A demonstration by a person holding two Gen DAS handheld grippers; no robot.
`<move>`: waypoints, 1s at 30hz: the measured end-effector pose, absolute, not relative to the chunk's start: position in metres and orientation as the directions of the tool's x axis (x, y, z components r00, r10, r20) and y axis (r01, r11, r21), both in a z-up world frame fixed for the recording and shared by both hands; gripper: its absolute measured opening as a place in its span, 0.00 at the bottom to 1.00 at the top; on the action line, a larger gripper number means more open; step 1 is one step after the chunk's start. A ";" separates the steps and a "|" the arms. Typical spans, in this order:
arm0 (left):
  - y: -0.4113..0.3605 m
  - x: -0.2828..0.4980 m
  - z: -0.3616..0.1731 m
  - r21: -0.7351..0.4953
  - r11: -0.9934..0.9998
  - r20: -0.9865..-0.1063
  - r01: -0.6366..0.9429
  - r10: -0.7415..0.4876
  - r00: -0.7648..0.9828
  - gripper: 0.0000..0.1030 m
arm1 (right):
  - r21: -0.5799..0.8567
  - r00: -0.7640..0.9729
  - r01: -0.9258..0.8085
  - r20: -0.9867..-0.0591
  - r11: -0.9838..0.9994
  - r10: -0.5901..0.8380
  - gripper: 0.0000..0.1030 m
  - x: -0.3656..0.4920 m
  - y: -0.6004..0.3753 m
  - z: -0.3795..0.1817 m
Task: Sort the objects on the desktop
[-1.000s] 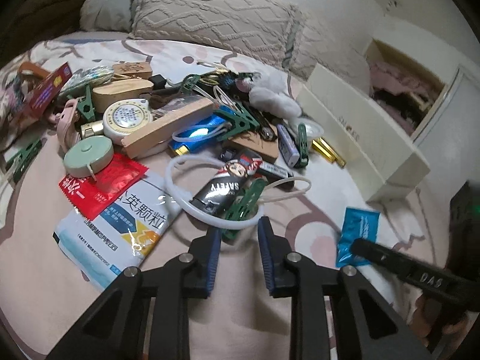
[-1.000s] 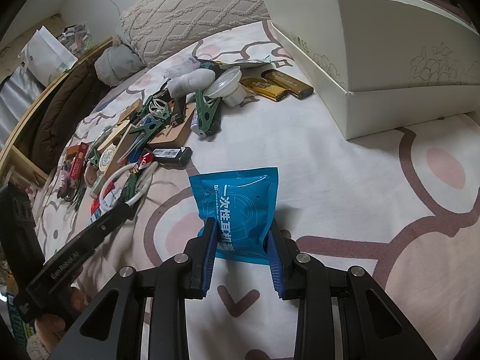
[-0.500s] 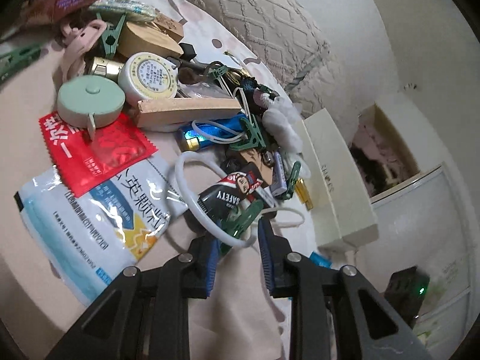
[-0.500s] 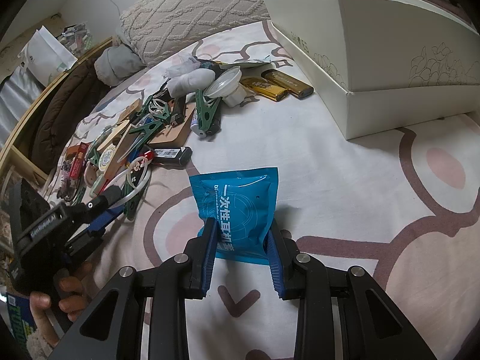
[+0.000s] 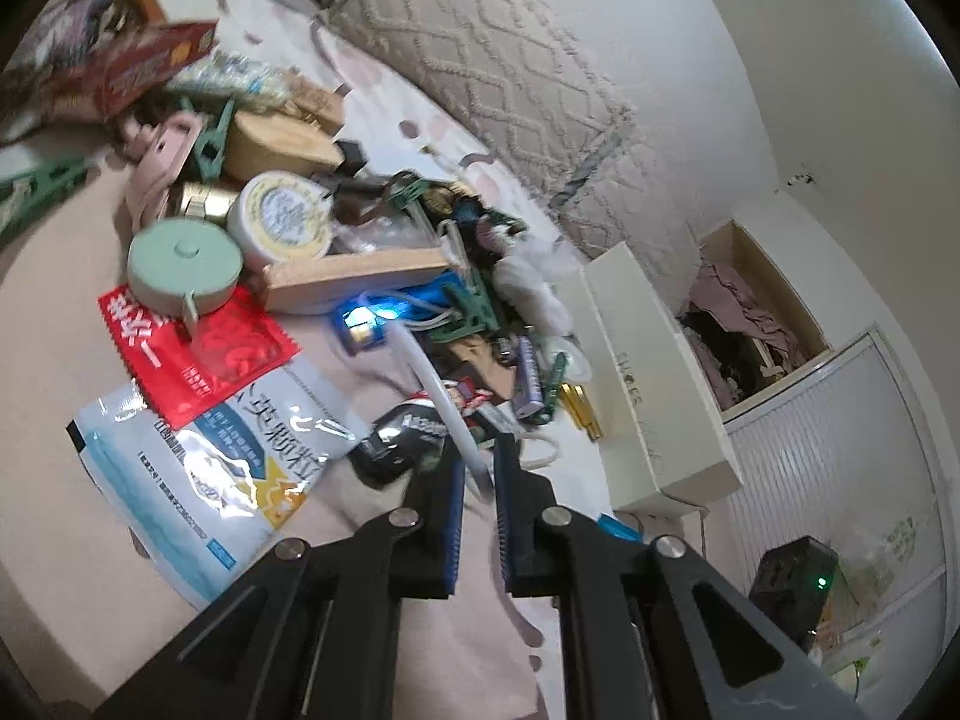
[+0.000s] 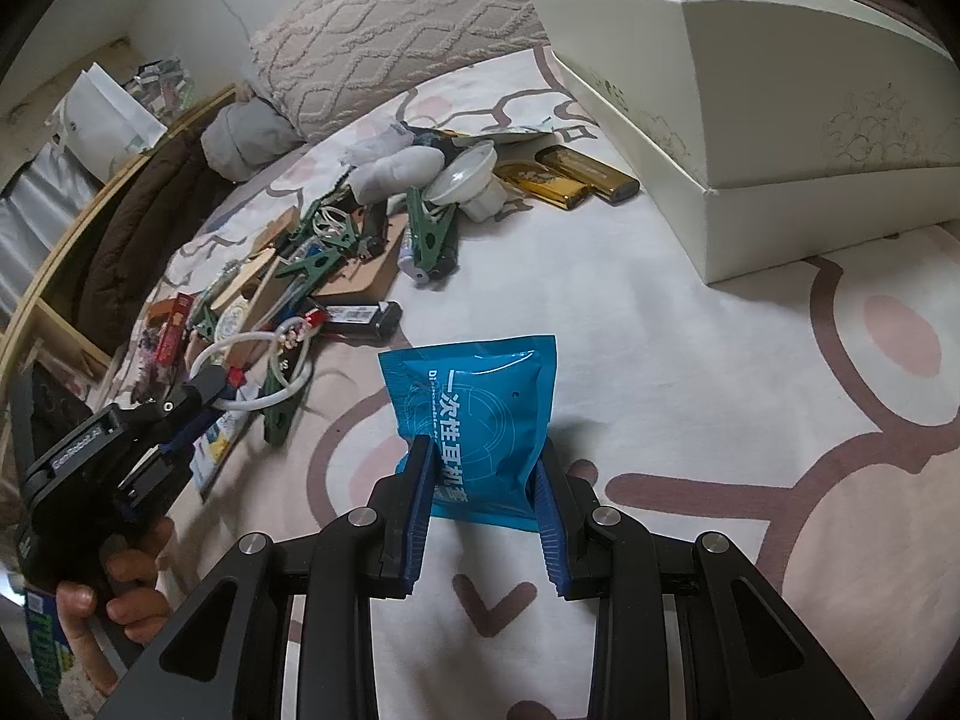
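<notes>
A loose pile of small items lies on the patterned bedspread. My left gripper [image 5: 477, 456] is at the near edge of the pile, its jaws closing down on a white plastic ring [image 5: 420, 360] that is pinched between the blue pads. In the right wrist view the same left gripper [image 6: 216, 384] holds the white ring [image 6: 258, 402], with a green clip hanging at the ring. My right gripper [image 6: 483, 468] is shut on the near end of a blue packet [image 6: 480, 408] that rests on the bedspread, apart from the pile.
A white open box [image 6: 750, 192] stands at the right. The pile holds a mint tape measure [image 5: 180, 264], a red packet [image 5: 198, 354], a white-blue sachet [image 5: 210, 456], a black lighter [image 6: 360, 318], gold lighters [image 6: 570, 180] and several green clips. Pillows [image 6: 390, 42] lie behind.
My left gripper rolled, moved in on the pile and narrowed its jaws onto the white ring. The right gripper and the blue packet stayed put.
</notes>
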State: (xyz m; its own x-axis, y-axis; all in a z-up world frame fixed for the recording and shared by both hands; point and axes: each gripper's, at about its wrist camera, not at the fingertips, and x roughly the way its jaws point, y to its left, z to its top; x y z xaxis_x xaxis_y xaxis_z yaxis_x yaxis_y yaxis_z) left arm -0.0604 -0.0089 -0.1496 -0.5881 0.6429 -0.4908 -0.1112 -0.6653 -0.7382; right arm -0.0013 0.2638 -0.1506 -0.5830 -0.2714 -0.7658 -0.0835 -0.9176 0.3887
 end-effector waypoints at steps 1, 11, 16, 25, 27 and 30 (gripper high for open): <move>-0.008 -0.059 -0.146 -0.735 -0.666 -0.485 -0.125 0.646 -0.590 0.10 | 0.387 -0.584 -0.082 -0.765 -0.919 -0.270 0.31 -0.001 0.263 -0.150; -0.005 -0.048 -0.116 -0.717 -0.664 -0.437 -0.212 0.664 -0.606 0.10 | 0.391 -0.582 -0.076 -0.764 -0.917 -0.278 0.31 -0.003 0.261 -0.149; -0.010 -0.052 -0.133 -0.695 -0.712 -0.548 -0.099 0.613 -0.569 0.12 | 0.394 -0.575 -0.076 -0.768 -0.916 -0.282 0.31 -0.004 0.261 -0.150; -0.011 -0.049 -0.159 -0.661 -0.749 -0.673 0.038 0.570 -0.472 0.57 | 0.396 -0.571 -0.077 -0.770 -0.915 -0.285 0.31 -0.004 0.261 -0.151; -0.007 -0.050 -0.164 -0.651 -0.757 -0.689 0.051 0.562 -0.457 0.57 | 0.395 -0.571 -0.077 -0.770 -0.915 -0.284 0.31 -0.004 0.262 -0.152; -0.006 -0.053 -0.167 -0.660 -0.749 -0.681 0.064 0.560 -0.473 0.57 | 0.393 -0.571 -0.078 -0.771 -0.916 -0.282 0.31 -0.003 0.261 -0.152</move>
State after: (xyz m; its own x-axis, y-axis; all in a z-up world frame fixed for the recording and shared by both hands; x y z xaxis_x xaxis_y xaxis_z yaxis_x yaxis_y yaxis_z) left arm -0.0535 -0.0065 -0.1670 -0.4726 0.5596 -0.6808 0.0635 -0.7489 -0.6596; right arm -0.0035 0.2611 -0.1517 -0.5709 -0.2823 -0.7709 -0.0776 -0.9162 0.3930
